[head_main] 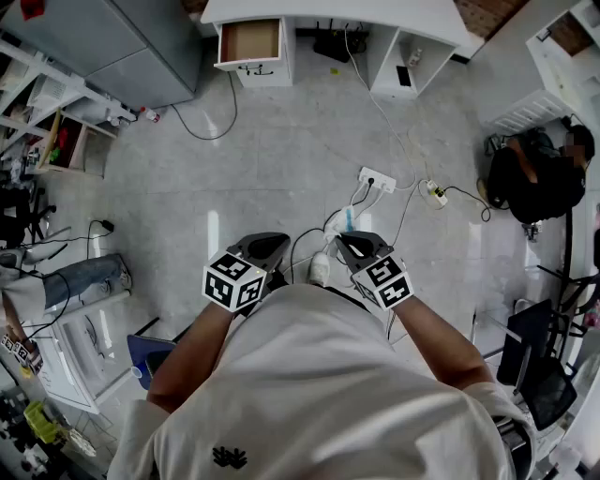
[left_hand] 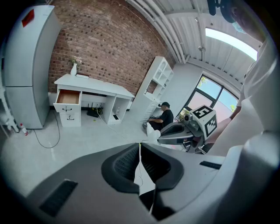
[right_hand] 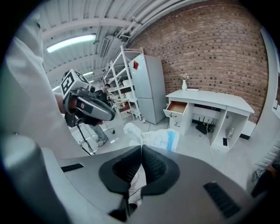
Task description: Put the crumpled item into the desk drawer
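The crumpled item [head_main: 344,223] is a white wrapper with blue print. It sticks out past the tips of my right gripper [head_main: 352,246], which is shut on it at waist height. In the right gripper view the wrapper [right_hand: 155,138] bulges just beyond that gripper [right_hand: 141,148]. My left gripper [head_main: 272,247] is level with it, a little to its left, shut with nothing held. From the left gripper [left_hand: 140,147] I see the wrapper [left_hand: 152,133] at the other gripper's tip. The white desk [head_main: 328,11] stands far ahead across the floor, its left drawer [head_main: 250,41] pulled open and showing a bare wooden bottom.
A power strip [head_main: 377,179] and cables [head_main: 398,141] lie on the floor between me and the desk. A person in black [head_main: 534,178] sits at the right. A grey fridge [head_main: 131,47] and shelving [head_main: 56,131] line the left side.
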The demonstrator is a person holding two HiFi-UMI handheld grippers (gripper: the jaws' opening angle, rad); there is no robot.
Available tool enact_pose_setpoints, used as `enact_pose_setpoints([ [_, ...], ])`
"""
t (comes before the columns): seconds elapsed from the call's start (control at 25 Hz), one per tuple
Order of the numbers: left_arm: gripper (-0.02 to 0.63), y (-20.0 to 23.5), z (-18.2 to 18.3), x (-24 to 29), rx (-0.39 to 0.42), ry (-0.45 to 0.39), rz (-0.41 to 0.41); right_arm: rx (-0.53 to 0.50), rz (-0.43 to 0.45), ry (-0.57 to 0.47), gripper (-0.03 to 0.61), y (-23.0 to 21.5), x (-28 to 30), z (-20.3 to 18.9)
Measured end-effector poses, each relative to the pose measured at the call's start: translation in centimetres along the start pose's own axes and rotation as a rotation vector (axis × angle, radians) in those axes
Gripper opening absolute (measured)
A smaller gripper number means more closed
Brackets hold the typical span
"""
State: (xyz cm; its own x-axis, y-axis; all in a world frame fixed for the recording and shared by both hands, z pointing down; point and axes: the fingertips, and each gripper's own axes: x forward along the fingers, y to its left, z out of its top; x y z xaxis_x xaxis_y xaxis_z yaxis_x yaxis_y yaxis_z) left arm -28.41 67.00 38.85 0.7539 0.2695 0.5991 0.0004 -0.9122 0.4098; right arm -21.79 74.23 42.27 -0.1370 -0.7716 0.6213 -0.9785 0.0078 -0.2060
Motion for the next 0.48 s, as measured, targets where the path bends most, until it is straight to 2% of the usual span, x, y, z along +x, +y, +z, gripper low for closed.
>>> enact_pose_setpoints([
  [0.12, 0.031, -1.5, 0.1, 0.9, 0.016, -0.007, 0.017, 0.017, 0.0, -0.013, 0.028, -0.9, -1.5, -0.9],
  [0.28, 0.031, -2.4, 0.7, 1.3, 0.006, -0.035, 0.051, -0.021, 0.025, -0.02, 0.029, -1.0, -2.1, -1.3],
  [0.48, 0.031, -2.1, 1.1, 1.0, 0.005, -0.036, 0.074, -0.016, 0.048, -0.022, 0.029, -1.9, -1.5, -0.5],
])
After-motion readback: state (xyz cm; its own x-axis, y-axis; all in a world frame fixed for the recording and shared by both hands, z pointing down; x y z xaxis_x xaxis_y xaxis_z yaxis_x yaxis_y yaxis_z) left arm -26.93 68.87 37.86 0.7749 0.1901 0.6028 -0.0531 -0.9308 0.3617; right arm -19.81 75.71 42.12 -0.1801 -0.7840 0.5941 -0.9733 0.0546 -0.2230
